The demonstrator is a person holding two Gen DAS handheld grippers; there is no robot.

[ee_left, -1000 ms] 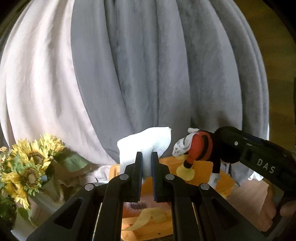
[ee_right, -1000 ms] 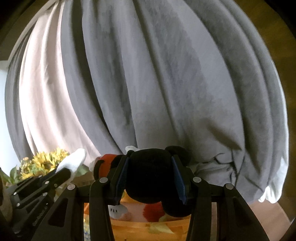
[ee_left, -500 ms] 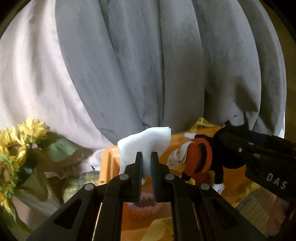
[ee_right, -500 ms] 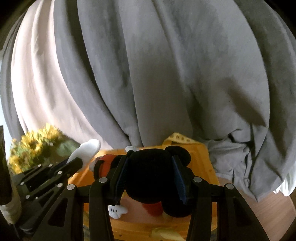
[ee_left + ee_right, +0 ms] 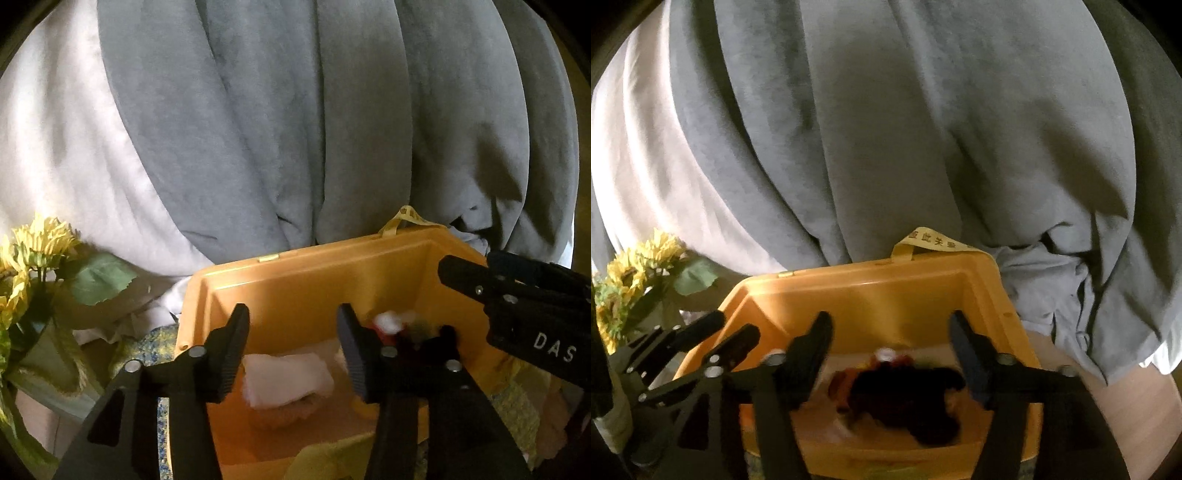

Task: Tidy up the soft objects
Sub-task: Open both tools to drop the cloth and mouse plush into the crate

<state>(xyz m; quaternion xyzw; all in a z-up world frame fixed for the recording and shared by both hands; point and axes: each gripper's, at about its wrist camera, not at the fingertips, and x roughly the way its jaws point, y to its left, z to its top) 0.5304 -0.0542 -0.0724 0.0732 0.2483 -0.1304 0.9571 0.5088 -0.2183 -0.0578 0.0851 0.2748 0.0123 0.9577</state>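
An orange plastic bin (image 5: 303, 280) (image 5: 886, 295) stands right in front of both grippers. A white soft cloth (image 5: 288, 380) lies loose inside it, below my left gripper (image 5: 291, 343), whose jaws are opening with nothing pressed between them. A black and red plush mouse (image 5: 908, 395) (image 5: 410, 332) lies blurred in the bin under my right gripper (image 5: 890, 350), whose jaws are opening clear of it. The right gripper (image 5: 517, 306) shows at the right of the left wrist view; the left gripper (image 5: 701, 350) shows at the left of the right wrist view.
Grey curtains (image 5: 295, 129) (image 5: 886, 129) hang close behind the bin, with white cloth (image 5: 55, 147) to their left. Artificial sunflowers (image 5: 33, 266) (image 5: 639, 273) stand left of the bin. A yellow strap (image 5: 934, 240) sticks up at the bin's far rim. Bare floor (image 5: 1137, 406) lies at right.
Both grippers sank toward the bin and opened. The white cloth dropped out of the left gripper and the plush mouse out of the right one; both now lie in the bin.
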